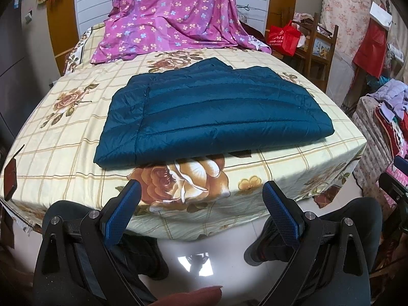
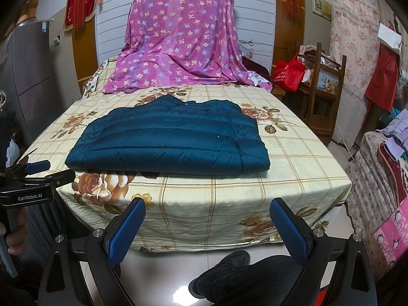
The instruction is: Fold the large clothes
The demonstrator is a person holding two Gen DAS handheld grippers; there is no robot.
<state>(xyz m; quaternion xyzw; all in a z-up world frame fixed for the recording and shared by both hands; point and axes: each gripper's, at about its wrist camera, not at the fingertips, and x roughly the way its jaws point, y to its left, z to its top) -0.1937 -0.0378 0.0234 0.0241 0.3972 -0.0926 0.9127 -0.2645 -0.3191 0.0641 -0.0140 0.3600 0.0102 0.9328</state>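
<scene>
The bed with a cream checked, rose-printed sheet (image 1: 63, 137) leaves bare cloth all round its load. One pink flowered sheet (image 2: 181, 48) drapes the far end, hiding what stands beneath. One folded teal quilted down jacket (image 1: 211, 112) lies near the front edge. Left gripper (image 1: 201, 193) and right gripper (image 2: 207, 213) hang before the bed, jaws wide apart, empty.

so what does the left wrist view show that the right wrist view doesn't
Only the left wrist view shows a dark red object lying at the bed's left edge. Only the right wrist view shows the left gripper from the side, plus the grey fridge. Both show the folded blue jacket on the floral bedsheet, the purple sheet behind it, the red bag, and open gripper fingers.
</scene>
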